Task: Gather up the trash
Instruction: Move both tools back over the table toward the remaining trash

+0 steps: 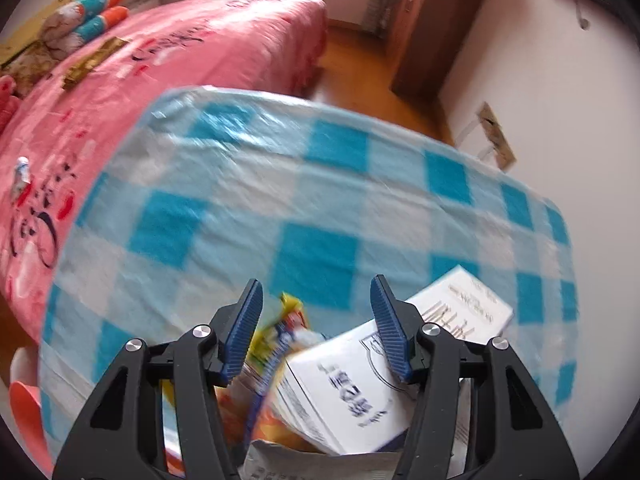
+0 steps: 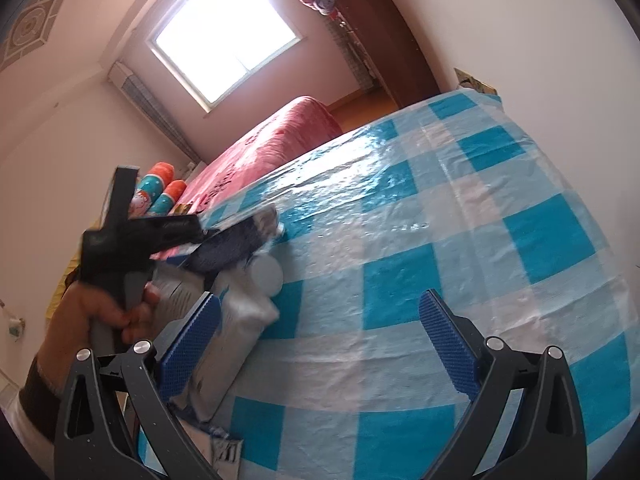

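Left wrist view: my left jaws stand partly open above a heap of trash at the near edge of the blue-checked bench. A yellow snack wrapper lies just inside the left pad, a white carton under the right pad; neither looks gripped.

Right wrist view: my right jaws gape wide, holding nothing. White packets lie against their left pad; bare cloth lies between.
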A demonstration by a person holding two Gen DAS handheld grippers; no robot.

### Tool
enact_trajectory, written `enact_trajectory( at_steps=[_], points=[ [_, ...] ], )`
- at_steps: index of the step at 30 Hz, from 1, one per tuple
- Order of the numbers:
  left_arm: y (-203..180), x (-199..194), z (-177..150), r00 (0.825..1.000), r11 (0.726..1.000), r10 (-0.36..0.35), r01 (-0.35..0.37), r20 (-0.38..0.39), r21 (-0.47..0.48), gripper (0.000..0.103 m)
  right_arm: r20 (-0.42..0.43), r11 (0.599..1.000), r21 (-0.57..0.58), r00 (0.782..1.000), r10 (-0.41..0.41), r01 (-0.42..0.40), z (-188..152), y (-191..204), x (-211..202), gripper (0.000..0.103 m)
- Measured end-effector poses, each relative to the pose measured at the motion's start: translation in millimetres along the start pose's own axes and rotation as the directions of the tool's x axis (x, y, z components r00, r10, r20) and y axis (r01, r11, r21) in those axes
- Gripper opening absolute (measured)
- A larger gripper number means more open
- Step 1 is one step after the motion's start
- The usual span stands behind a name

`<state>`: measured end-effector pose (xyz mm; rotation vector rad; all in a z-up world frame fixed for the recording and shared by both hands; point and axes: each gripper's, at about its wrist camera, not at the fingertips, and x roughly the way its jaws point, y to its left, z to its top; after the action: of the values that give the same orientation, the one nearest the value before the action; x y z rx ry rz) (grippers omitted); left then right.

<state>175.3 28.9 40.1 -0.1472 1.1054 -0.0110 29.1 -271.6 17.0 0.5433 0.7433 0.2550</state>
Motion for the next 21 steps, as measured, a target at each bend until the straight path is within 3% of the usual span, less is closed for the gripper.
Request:
enact_trajectory(
  at_steps=[9, 14, 18, 21],
  points=[
    [-57.1, -18.9, -63.8, 0.989, 0.976, -0.135, 0.143, -0.062, 0.167, 0.057, 0.006, 1.0, 0.02, 1.0, -0.016, 0.016, 1.6, -11.5, -3.5, 0.098],
    [-60.8, -68.0, -72.6, 0.987, 0.962, -0.149, 0.131, 0.056, 0.239, 0.058, -0.002, 0.999, 0.041, 1.0, -0.011, 0.011, 2.5, -19.1, -3.7, 0.098],
    [-40.2, -120.0, -89.1, 0.979, 0.96, -0.126, 0.078, 0.163, 0.27, 0.064, 0.006, 0.999, 0.034, 1.0, 0.022, -0.022, 4.5, -18.9, -7.7, 0.098],
    [-16.7, -145.0, -111.9, 0.979, 0.958, -0.098, 0.044, 0.18, 0.282, 0.069, -0.008, 0.999, 0.019, 0.999, 0.051, -0.051, 4.1, -14.8, -8.2, 0.098]
  ],
)
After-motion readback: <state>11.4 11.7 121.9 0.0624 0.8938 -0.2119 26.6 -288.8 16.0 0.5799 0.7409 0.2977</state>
